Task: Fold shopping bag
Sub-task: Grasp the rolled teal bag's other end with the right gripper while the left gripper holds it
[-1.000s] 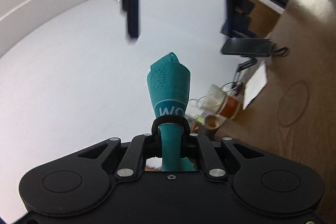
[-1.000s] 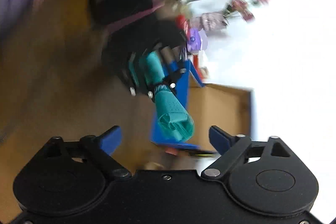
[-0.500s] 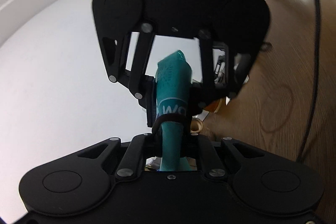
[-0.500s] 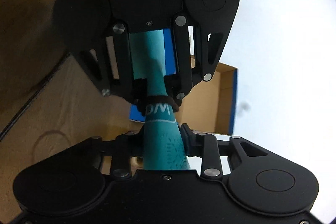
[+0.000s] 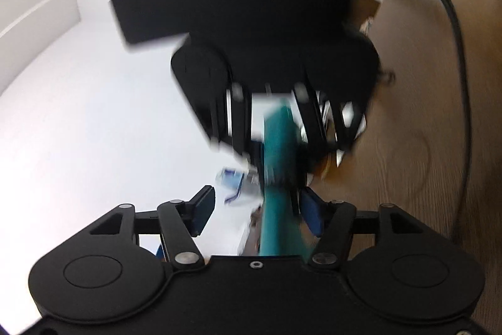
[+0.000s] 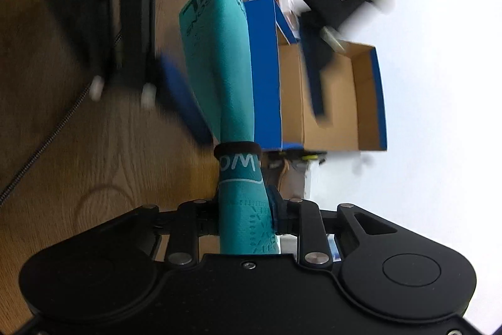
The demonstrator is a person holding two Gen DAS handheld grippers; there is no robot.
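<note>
Shopping bag [image 6: 233, 102] between right tongs [image 6: 243, 215]

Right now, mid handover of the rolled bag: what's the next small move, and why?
Probably draw the left tongs straight back off the rolled teal bag. Their jaws are opening, the pads stand apart, and the roll runs between them close to one pad. The right tongs are clamped on the roll below its black elastic band, so the bag looks supported.

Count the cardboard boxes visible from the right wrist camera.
1. An open cardboard box, blue outside and brown inside, lies on the white surface right of the rolled teal shopping bag. Blurred clutter beyond it may hide others.
</note>
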